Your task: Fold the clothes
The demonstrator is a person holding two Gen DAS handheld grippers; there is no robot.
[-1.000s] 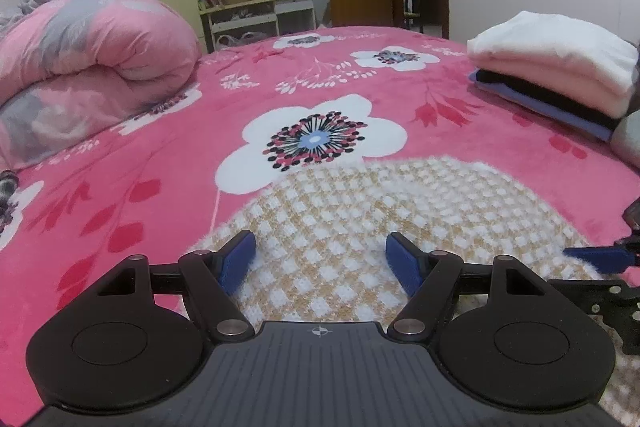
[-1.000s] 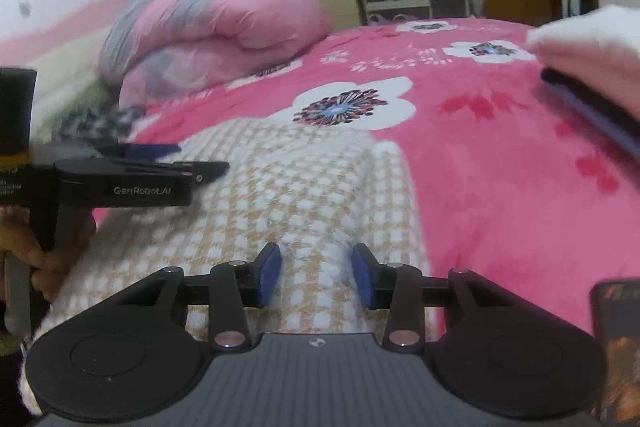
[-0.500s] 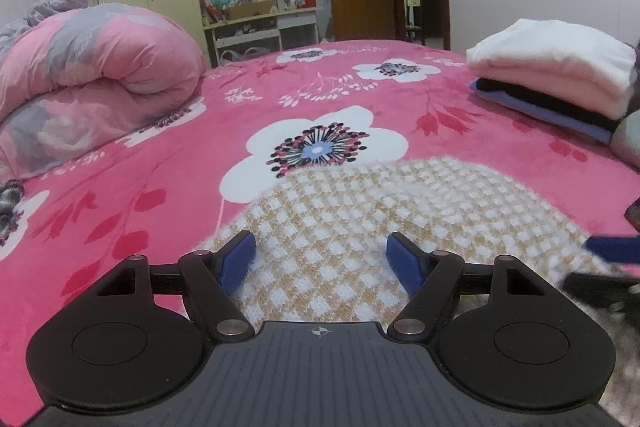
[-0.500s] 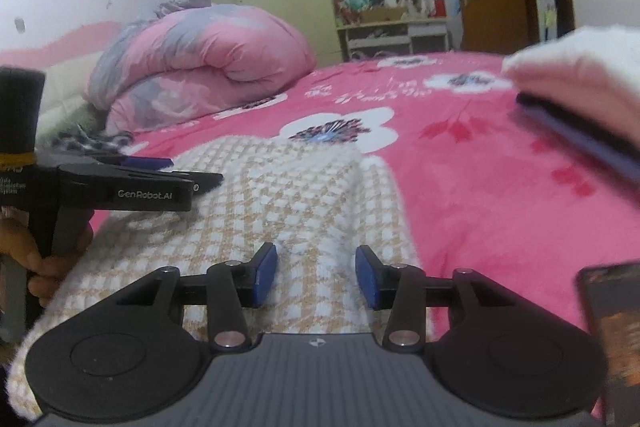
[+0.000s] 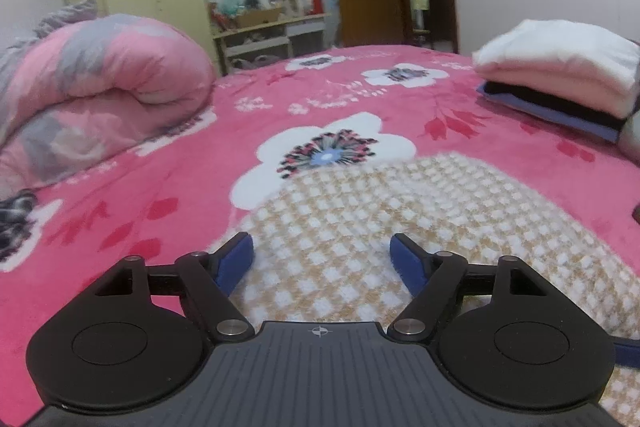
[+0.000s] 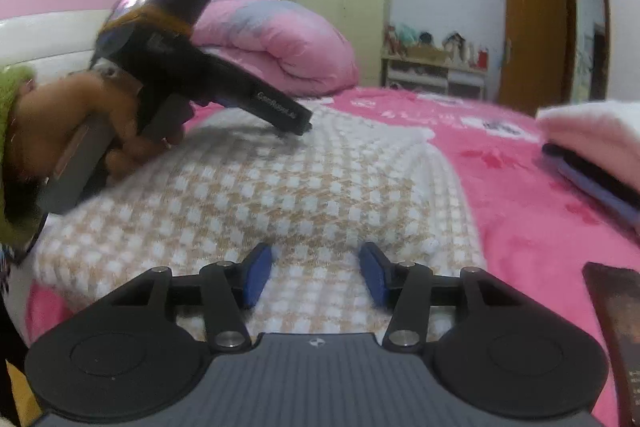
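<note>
A beige-and-white checked sweater (image 5: 400, 219) lies folded flat on the pink flowered bedspread (image 5: 360, 95). My left gripper (image 5: 320, 259) is open, its blue fingertips wide apart just above the sweater's near edge, with nothing held. In the right wrist view the same sweater (image 6: 300, 195) fills the middle. My right gripper (image 6: 316, 273) is open over its near part, and the knit lies flat between the pads. The left gripper (image 6: 298, 123), held in a hand (image 6: 100, 115), points nose-down at the sweater's far edge.
A stack of folded clothes (image 5: 560, 79), white and pink on dark, sits at the right of the bed. A rolled pink quilt (image 5: 100, 95) lies at the left. A dark flat object (image 6: 616, 327) rests at the right beside the sweater. A wardrobe, shelf and door stand behind.
The right jaws have widened a little and the sweater ridge between them has flattened. The left gripper has tipped nose-down and sits higher. The sweater has stayed in place.
</note>
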